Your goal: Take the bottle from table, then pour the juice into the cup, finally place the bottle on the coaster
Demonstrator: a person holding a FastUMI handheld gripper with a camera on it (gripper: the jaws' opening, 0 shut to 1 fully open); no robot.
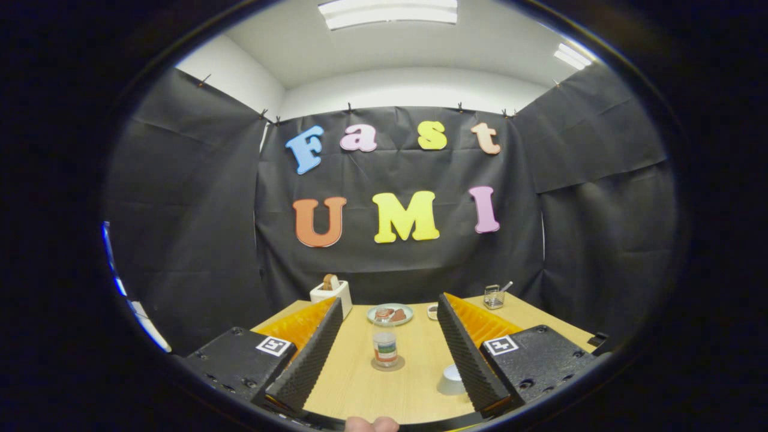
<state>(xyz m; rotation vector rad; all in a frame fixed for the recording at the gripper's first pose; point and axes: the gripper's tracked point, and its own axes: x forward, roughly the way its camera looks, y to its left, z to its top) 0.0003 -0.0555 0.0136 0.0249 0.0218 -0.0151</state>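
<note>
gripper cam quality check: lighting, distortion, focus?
Gripper view: even overhead light from ceiling panels, which blow out white; strong fisheye bending at the walls; bottle on its coaster and cup small and soft, shadows faint; open gripper fingers reasonably sharp.

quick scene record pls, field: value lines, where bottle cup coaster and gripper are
gripper: open, fingers spread wide, holding nothing
bottle: upright on the table, ahead of and between the fingers, untouched
coaster: round mat directly under the bottle
cup: on the table, nearer than the bottle, close beside one finger
table: light wood top
plate: beyond the bottle, holds some food
toaster: far corner of the table, item in its slot
metal holder: opposite far corner
task stage: bottle not yet picked up
</note>
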